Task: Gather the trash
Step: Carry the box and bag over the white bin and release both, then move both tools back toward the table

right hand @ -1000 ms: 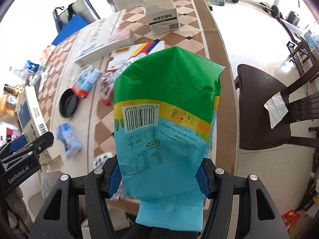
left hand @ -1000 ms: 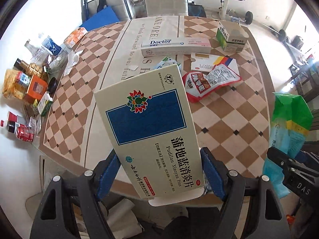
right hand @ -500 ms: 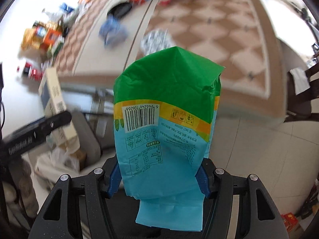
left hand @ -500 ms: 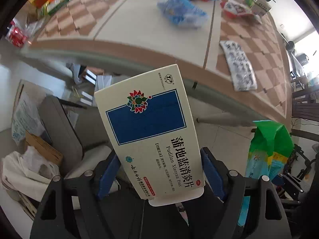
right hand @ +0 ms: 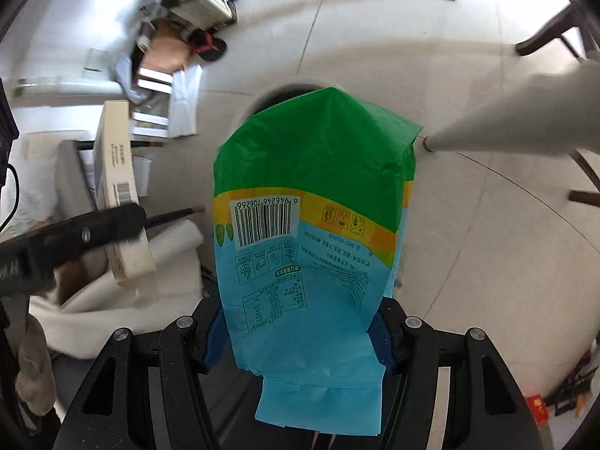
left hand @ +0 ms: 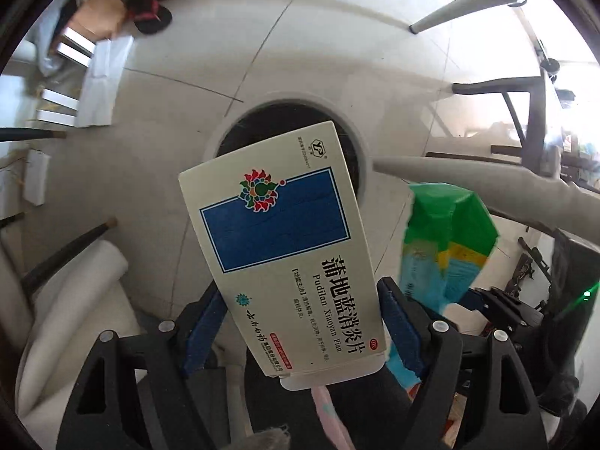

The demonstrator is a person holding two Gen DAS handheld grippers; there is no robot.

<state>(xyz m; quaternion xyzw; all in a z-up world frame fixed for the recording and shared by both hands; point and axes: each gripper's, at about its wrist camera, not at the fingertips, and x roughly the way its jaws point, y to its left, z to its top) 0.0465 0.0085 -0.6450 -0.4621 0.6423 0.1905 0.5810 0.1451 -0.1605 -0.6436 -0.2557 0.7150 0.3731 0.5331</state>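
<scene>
Medicine box (left hand: 288, 251) hangs above the bin (left hand: 356, 138), clamped in the left gripper (left hand: 300, 322); beside it the snack bag (right hand: 311, 225) sits pinched in the right gripper (right hand: 300, 333). Drop-off step: next, spread both jaws over the bin's mouth.

Pale tiled floor (left hand: 375, 37), dark chair legs (left hand: 517, 112)

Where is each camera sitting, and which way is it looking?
Left wrist: on the left hand-held gripper, looking down at the floor and round bin; its fingers clamp the medicine box.
Right wrist: on the right hand-held gripper, looking down; its fingers clamp the green and blue bag.
Shared: bin, box, bag and the pale table leg.
</scene>
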